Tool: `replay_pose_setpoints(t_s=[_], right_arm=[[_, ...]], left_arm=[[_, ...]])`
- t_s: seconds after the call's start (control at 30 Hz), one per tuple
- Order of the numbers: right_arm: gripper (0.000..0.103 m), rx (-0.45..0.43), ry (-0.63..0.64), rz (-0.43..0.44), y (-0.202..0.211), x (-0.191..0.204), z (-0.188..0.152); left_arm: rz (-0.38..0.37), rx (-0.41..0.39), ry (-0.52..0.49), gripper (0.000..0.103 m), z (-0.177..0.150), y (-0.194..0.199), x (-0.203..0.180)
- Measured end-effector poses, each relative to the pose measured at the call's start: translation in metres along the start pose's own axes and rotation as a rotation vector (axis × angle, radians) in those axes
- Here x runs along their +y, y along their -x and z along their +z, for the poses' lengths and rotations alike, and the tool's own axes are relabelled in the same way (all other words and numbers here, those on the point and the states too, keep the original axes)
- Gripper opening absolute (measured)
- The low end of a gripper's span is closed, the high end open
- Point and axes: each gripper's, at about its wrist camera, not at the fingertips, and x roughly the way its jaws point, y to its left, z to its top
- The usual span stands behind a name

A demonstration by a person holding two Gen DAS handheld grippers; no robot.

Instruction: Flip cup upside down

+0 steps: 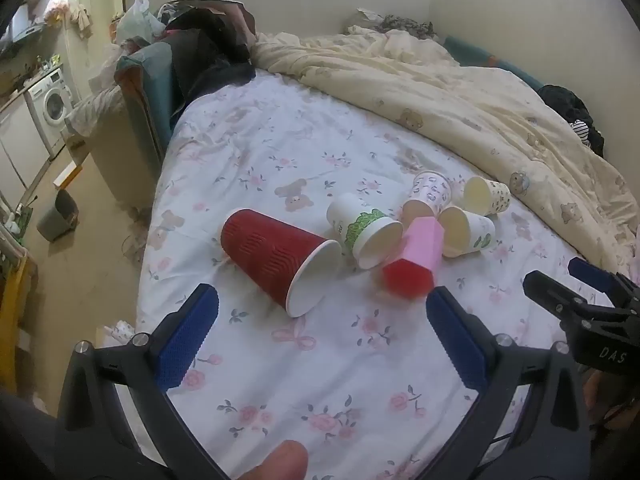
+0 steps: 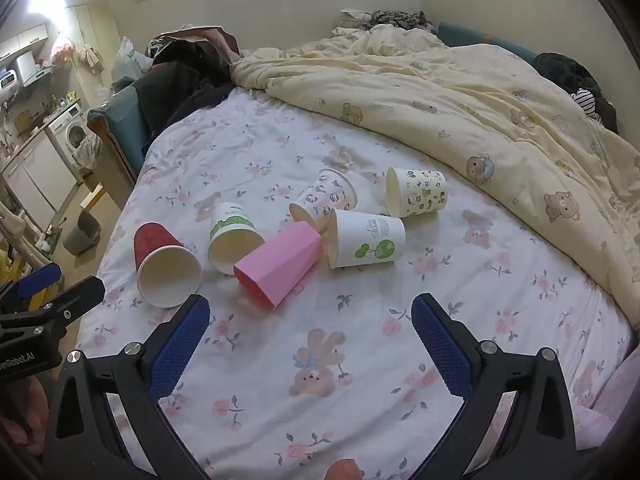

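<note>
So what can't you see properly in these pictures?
- Patterned cup, right view: its mouth is hidden behind the pink cup.
- Right hand-held gripper, left view: cut off by the frame edge, so its far finger barely shows.
- Writing on the tree cup, right view: too small to read.
- Dark clothes pile, left view: too blurred to tell the items apart.

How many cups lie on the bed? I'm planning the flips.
6, all on their sides: red cup leftmost, green-leaf cup, pink cup in the middle, tree-logo cup, panda cup behind, yellow-print cup farthest right.
</note>
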Motion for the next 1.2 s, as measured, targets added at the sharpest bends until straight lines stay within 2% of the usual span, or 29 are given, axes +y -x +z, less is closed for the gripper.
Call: replay_pose_setpoints(t_s=[0.27,0.33,1.2], right_arm=[[0.103,0.003,0.000,0.000,0.000,0.000,0.000],[0.103,0.004,0.000,0.002,0.000,0.000,0.000],[0.103,0.010,0.000,-0.002,-0.001,0.001,0.000]], left_arm=[[-0.025,-0.007,0.021,0.103,0.000,0.000,0.011],[-0.002,-0.001,0.005,0.103,0.000,0.000,0.001],[0.004,0.000,0.004,0.103,-0.001,0.001,0.002]])
